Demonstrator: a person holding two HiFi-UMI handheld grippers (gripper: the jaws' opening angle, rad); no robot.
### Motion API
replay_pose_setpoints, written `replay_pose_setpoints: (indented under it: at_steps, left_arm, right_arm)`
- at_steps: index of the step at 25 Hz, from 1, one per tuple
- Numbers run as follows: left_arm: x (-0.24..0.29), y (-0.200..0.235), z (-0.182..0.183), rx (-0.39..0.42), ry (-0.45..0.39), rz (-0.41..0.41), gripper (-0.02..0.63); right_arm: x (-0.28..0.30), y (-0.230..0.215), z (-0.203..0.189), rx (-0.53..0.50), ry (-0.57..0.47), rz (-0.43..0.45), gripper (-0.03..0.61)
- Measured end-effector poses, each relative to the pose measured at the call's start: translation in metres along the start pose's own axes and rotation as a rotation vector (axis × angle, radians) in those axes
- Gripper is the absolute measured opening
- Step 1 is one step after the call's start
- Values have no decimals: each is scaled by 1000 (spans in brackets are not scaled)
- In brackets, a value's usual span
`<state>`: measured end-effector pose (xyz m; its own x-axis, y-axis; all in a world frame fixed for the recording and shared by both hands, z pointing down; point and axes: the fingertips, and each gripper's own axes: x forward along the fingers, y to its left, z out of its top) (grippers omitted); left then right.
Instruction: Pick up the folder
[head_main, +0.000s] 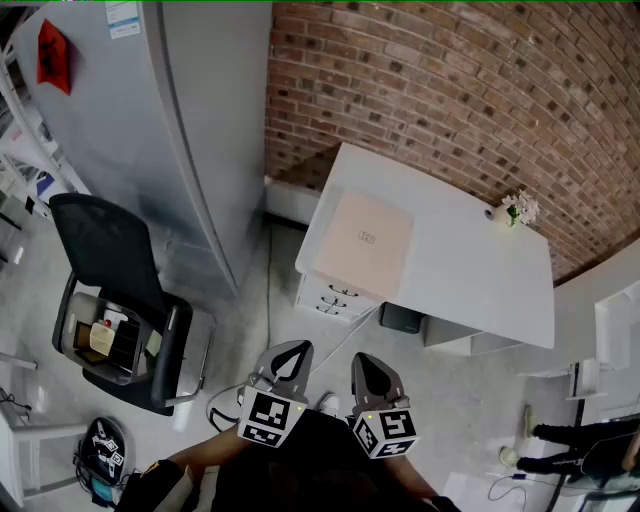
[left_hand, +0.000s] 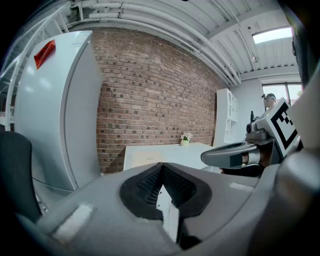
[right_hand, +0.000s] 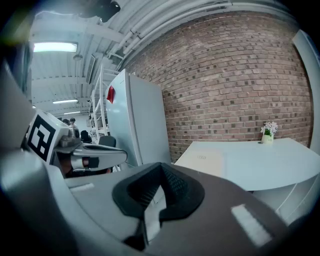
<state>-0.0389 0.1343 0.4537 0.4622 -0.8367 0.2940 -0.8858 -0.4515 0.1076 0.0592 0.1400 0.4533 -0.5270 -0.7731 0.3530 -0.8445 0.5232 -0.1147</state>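
The folder (head_main: 365, 235) is a pale beige flat sheet lying on the left part of a white desk (head_main: 480, 270), well ahead of both grippers. It also shows in the left gripper view as the folder (left_hand: 147, 159) and in the right gripper view as the folder (right_hand: 205, 160). My left gripper (head_main: 290, 352) and right gripper (head_main: 368, 362) hang side by side over the floor, short of the desk. Both are shut with nothing between their jaws. The left gripper (left_hand: 162, 167) and the right gripper (right_hand: 160, 167) point toward the desk, slightly downward.
A tall grey cabinet (head_main: 150, 130) stands left of the desk, with a black office chair (head_main: 110, 260) in front of it. A drawer unit (head_main: 335, 297) sits under the desk. A small flower vase (head_main: 515, 208) stands at the desk's far edge by the brick wall (head_main: 450, 80). A person (head_main: 590, 445) is at the lower right.
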Motion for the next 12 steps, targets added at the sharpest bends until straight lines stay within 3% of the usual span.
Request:
replay_pose_setpoints:
  at_steps: [12]
  left_arm:
    - [9, -13, -3, 2, 21, -23, 2]
  right_arm:
    - [-13, -11, -10, 45, 7, -14, 0]
